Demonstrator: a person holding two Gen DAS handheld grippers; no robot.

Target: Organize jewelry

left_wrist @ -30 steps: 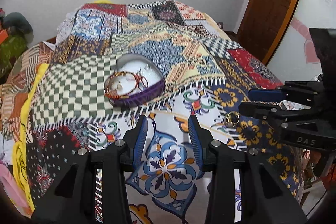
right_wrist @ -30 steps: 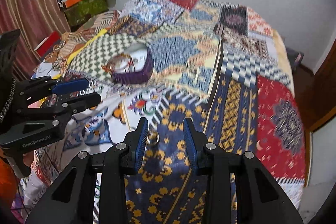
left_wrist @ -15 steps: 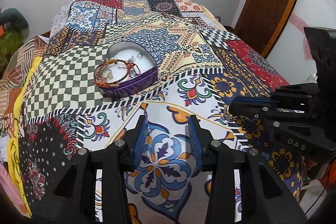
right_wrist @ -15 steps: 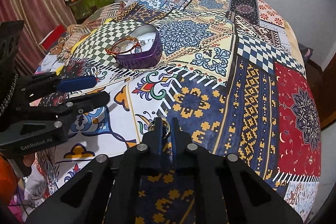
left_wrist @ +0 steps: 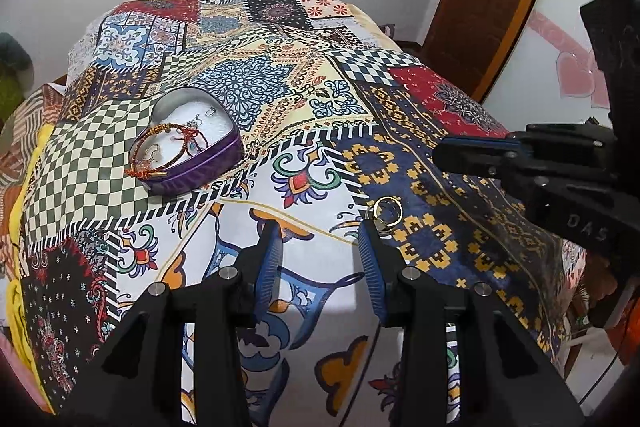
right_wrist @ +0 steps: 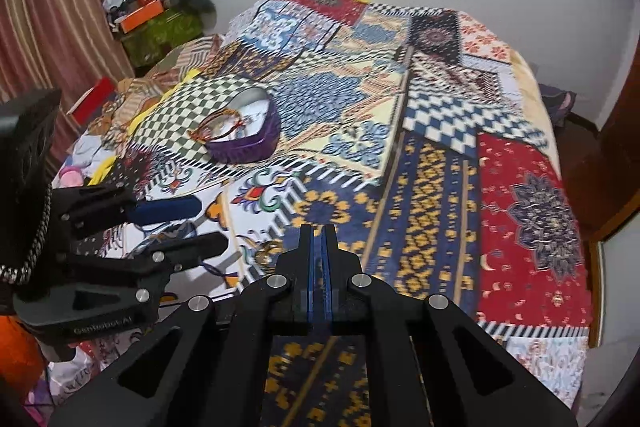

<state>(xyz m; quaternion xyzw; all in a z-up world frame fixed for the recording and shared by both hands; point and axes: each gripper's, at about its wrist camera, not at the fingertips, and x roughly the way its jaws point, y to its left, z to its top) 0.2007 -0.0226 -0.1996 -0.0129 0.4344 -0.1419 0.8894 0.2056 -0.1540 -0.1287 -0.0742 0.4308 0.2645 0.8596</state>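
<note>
Patchwork-printed fabric covers the bed [left_wrist: 304, 155], a smooth cloth of checks, florals and geometric blocks, slightly rumpled at its edges. Nearest in the left wrist view, the left gripper [left_wrist: 320, 251] hovers with its black, blue-padded fingers spread wide and holding nothing. Just beyond its right fingertip a gold ring [left_wrist: 387, 211], a shiny round band, lies on the navy-and-yellow patch. The right gripper [right_wrist: 319, 239] has its blue pads pressed flat together, with nothing visible between them. Farther back sits a heart-shaped purple jewelry box [left_wrist: 191, 147] with ribbed sides and a pale lining, containing a red-and-gold corded bracelet [left_wrist: 170, 149] draped over its rim and small silvery pieces too tiny to identify.
</note>
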